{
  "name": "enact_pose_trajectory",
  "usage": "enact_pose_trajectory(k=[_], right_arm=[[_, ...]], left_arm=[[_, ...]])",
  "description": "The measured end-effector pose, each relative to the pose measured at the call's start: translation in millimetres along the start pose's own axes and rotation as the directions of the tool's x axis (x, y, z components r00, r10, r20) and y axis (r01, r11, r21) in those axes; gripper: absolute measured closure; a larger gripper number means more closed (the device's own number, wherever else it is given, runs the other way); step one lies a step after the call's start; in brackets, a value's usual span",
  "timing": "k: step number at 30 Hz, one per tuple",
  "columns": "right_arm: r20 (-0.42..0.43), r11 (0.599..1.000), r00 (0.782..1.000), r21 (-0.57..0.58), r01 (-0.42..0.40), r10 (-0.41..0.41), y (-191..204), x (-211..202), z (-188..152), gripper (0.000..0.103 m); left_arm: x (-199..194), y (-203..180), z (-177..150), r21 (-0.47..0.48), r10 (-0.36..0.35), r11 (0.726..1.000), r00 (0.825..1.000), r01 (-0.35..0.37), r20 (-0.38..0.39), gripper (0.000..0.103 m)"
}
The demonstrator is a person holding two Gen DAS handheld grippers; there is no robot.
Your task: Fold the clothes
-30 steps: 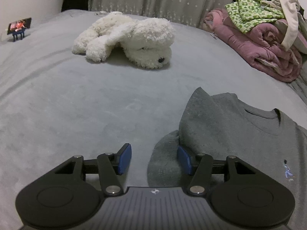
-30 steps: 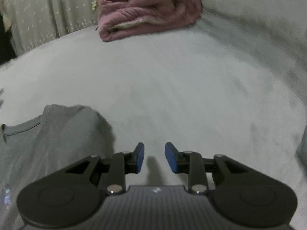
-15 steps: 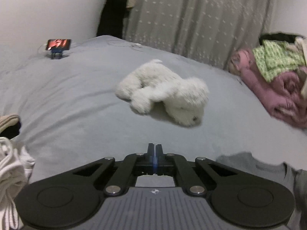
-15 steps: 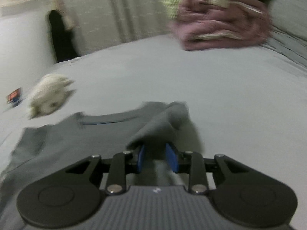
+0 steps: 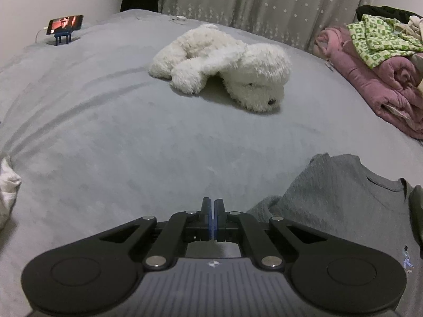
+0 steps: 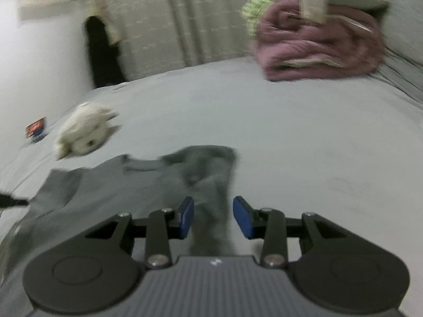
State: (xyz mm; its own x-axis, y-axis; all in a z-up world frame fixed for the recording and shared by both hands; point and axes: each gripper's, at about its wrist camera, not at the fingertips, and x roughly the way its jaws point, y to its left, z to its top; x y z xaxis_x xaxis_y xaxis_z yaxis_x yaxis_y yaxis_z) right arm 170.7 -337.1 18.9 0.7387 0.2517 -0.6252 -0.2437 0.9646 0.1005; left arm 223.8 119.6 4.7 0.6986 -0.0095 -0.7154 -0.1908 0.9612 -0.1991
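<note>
Left wrist view: left gripper (image 5: 212,206) over the grey bed cover (image 5: 111,142), blue pads pressed together, nothing seen between them. Grey T-shirt (image 5: 343,206) flat on the cover at near right, collar toward far right, one sleeve edge just beside the gripper's right finger. White plush dog (image 5: 224,66) further away in the middle, lying on its side. Phone on a small blue stand (image 5: 64,27) at far left, screen lit. Pile of pink blanket (image 5: 375,84) with green checked cloth (image 5: 380,37) on top at far right. White cloth (image 5: 8,192) at the left edge. Star-pattern curtain (image 5: 264,2) behind the bed.

Right wrist view, quite blurred: right gripper (image 6: 213,216) with jaws spread apart. Fold of the T-shirt (image 6: 208,174) lifted into a ridge and running between the two pads (image 6: 186,215), probably not touched by them, hard to say in the blur. Rest of the shirt spread flat toward near left. Plush dog (image 6: 84,134) and pink blanket (image 6: 317,45) further behind.
</note>
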Motion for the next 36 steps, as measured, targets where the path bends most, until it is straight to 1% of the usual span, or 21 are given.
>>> enact_pose_trajectory(k=[4, 7, 8, 10, 12, 13, 15, 16, 17, 19, 21, 22, 24, 27, 28, 29, 31, 33, 34, 35, 36], right_arm=[[-0.029, 0.999, 1.000, -0.037, 0.007, -0.008, 4.1, 7.1, -2.8, 0.067], [-0.051, 0.998, 0.999, -0.064, 0.012, -0.015, 7.1, 12.4, -5.0, 0.071], [-0.053, 0.995, 0.999, -0.099, 0.004, -0.009, 13.6, 11.8, -6.9, 0.070], [-0.048, 0.972, 0.998, -0.231, -0.045, 0.034, 40.7, 4.3, -14.3, 0.070], [-0.085, 0.945, 0.991, -0.302, -0.123, 0.102, 56.9, 0.6, -19.3, 0.072], [-0.097, 0.939, 0.988, -0.313, -0.142, 0.117, 59.3, -0.3, -20.1, 0.072], [-0.083, 0.941, 0.990, -0.308, -0.138, 0.118, 56.0, -3.3, -20.5, 0.072], [-0.065, 0.950, 0.992, -0.286, -0.127, 0.112, 51.1, -5.2, -19.5, 0.072], [-0.032, 0.972, 0.995, -0.212, -0.099, 0.094, 38.3, -7.1, -16.0, 0.071], [0.004, 0.999, 0.999, 0.000, -0.053, 0.053, 0.3, -4.6, -10.0, 0.070], [0.014, 0.982, 1.000, 0.187, -0.021, 0.018, -35.6, 0.6, -5.9, 0.070], [0.009, 0.974, 1.000, 0.227, -0.012, 0.010, -46.8, 4.8, -5.4, 0.070], [-0.002, 0.971, 1.000, 0.240, -0.013, 0.014, -55.7, 13.3, -2.4, 0.070], [-0.028, 0.988, 0.999, 0.152, -0.031, 0.036, -41.5, 28.5, 6.1, 0.073], [-0.049, 0.994, 0.999, 0.107, -0.007, 0.013, -33.1, 34.5, 8.5, 0.077], [-0.069, 0.998, 0.998, 0.061, 0.016, -0.012, -24.7, 40.6, 11.0, 0.097], [-0.057, 0.996, 0.995, -0.038, 0.077, -0.079, -8.3, 43.4, 11.7, 0.097], [0.021, 0.984, 0.990, -0.110, 0.143, -0.141, 2.8, 28.0, 13.8, 0.097], [0.064, 0.974, 0.981, -0.121, 0.190, -0.183, 3.8, 15.8, 16.5, 0.097], [0.109, 0.958, 0.964, -0.130, 0.256, -0.243, 3.4, 3.2, 19.9, 0.097], [0.150, 0.929, 0.936, -0.147, 0.340, -0.318, 2.6, -7.4, 23.2, 0.097]], left_arm=[[5.3, -2.4, -8.1, 0.006, -0.030, 1.000, 0.999, 0.030, -0.023, 0.103], [7.2, -8.5, -13.2, 0.040, -0.026, 0.999, 0.999, 0.027, -0.031, 0.103], [6.9, -9.7, -13.8, 0.047, -0.025, 0.999, 0.999, 0.026, -0.030, 0.103], [4.9, -10.1, -13.6, 0.048, -0.031, 0.998, 0.999, 0.033, -0.026, 0.103], [4.3, -9.6, -14.2, 0.044, -0.032, 0.998, 0.999, 0.033, -0.028, 0.103], [4.2, -9.3, -14.5, 0.043, -0.031, 0.999, 0.999, 0.032, -0.029, 0.103], [4.1, -8.4, -14.9, 0.044, -0.031, 0.999, 0.999, 0.032, -0.031, 0.103], [4.0, -8.2, -14.8, 0.043, -0.033, 0.998, 0.999, 0.035, -0.032, 0.103], [3.8, -8.3, -14.5, 0.041, -0.037, 0.998, 0.999, 0.039, -0.033, 0.103], [3.3, -9.1, -14.5, 0.041, -0.044, 0.998, 0.998, 0.045, -0.033, 0.103], [4.1, -11.3, -15.4, 0.046, -0.047, 0.998, 0.998, 0.049, -0.033, 0.103], [4.8, -12.7, -16.1, 0.050, -0.049, 0.997, 0.998, 0.051, -0.034, 0.103], [5.2, -16.6, -18.0, 0.067, -0.054, 0.996, 0.998, 0.056, -0.029, 0.103], [5.7, -21.1, -20.6, 0.079, -0.075, 0.994, 0.997, 0.077, -0.025, 0.103], [5.6, -22.2, -21.4, 0.082, -0.076, 0.994, 0.997, 0.078, -0.024, 0.103], [5.4, -23.0, -21.8, 0.087, -0.070, 0.994, 0.997, 0.072, -0.020, 0.103], [4.3, -24.1, -21.9, 0.095, -0.054, 0.994, 0.998, 0.055, -0.010, 0.103], [3.0, -24.5, -21.5, 0.097, -0.041, 0.994, 0.999, 0.041, 0.001, 0.103], [2.2, -23.4, -20.6, 0.089, -0.038, 0.995, 0.999, 0.037, 0.006, 0.103], [1.7, -22.6, -19.6, 0.082, -0.032, 0.996, 0.999, 0.031, 0.010, 0.103], [1.5, -22.4, -18.7, 0.077, -0.025, 0.997, 1.000, 0.024, 0.013, 0.103]])
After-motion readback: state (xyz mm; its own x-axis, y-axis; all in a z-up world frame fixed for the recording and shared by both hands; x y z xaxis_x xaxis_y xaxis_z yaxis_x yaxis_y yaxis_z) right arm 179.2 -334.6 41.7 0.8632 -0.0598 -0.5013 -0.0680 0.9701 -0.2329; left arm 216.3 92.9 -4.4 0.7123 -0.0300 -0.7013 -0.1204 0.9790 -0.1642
